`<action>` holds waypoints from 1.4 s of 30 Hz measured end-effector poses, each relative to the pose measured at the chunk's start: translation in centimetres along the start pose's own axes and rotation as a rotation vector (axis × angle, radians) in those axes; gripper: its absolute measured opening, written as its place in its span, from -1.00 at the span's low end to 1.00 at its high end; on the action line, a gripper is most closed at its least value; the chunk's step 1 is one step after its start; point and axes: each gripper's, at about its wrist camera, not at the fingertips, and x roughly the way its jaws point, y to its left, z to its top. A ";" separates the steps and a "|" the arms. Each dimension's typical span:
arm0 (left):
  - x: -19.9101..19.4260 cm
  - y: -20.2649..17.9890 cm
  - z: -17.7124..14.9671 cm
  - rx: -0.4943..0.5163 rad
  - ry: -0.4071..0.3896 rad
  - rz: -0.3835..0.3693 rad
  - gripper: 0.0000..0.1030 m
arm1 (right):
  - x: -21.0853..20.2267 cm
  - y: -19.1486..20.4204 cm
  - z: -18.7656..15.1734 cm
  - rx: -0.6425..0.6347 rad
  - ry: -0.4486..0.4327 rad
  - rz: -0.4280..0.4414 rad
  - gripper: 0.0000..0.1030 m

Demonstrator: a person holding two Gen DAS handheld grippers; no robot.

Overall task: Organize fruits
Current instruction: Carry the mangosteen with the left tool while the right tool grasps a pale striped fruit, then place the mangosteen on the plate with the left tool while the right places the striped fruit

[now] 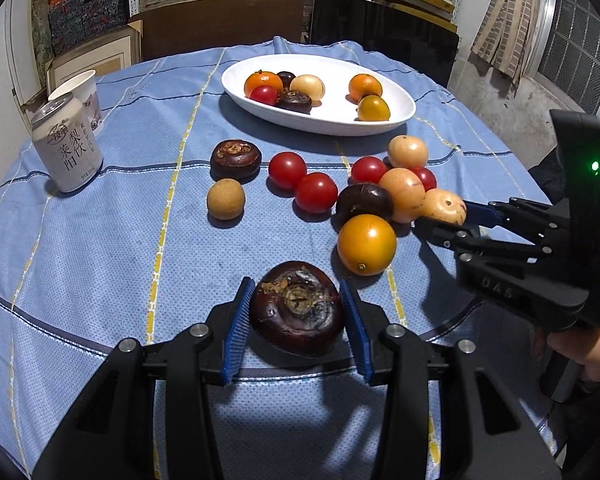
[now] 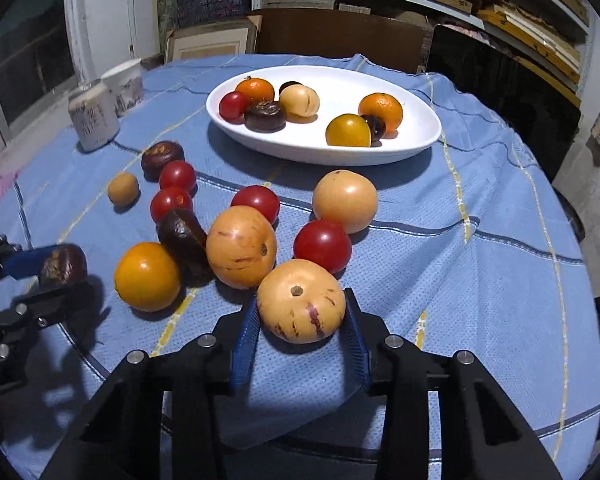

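Observation:
My left gripper [image 1: 296,308] is shut on a dark brown water chestnut [image 1: 297,307], both blue pads against its sides just above the cloth; it also shows in the right wrist view [image 2: 63,266]. My right gripper [image 2: 302,306] is shut on a pale tan fruit with purple streaks [image 2: 301,301], seen from the left wrist too [image 1: 444,207]. A white oval dish [image 1: 396,118] at the back holds several fruits. Loose red tomatoes [image 1: 287,169], an orange-yellow fruit [image 1: 366,244], tan fruits [image 1: 407,152] and dark chestnuts [image 1: 236,159] lie on the blue cloth.
A drink can [image 1: 67,148] and a paper cup [image 1: 85,92] stand at the table's left. A small tan ball fruit [image 1: 225,199] lies alone left of the tomatoes. Dark chairs and shelves stand behind the table. The table edge curves close on the right.

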 end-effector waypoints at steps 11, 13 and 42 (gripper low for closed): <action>-0.9 0.0 1.1 0.023 -0.025 0.017 -0.17 | -5.2 -3.0 -1.2 0.150 -0.089 0.103 -0.20; -1.2 0.0 1.7 0.029 -0.035 0.016 -0.17 | -6.1 -3.4 -1.1 0.164 -0.110 0.117 -0.20; 6.0 -1.3 18.0 0.044 -0.106 0.028 -0.17 | 0.0 -5.1 13.9 0.142 -0.174 0.138 -0.20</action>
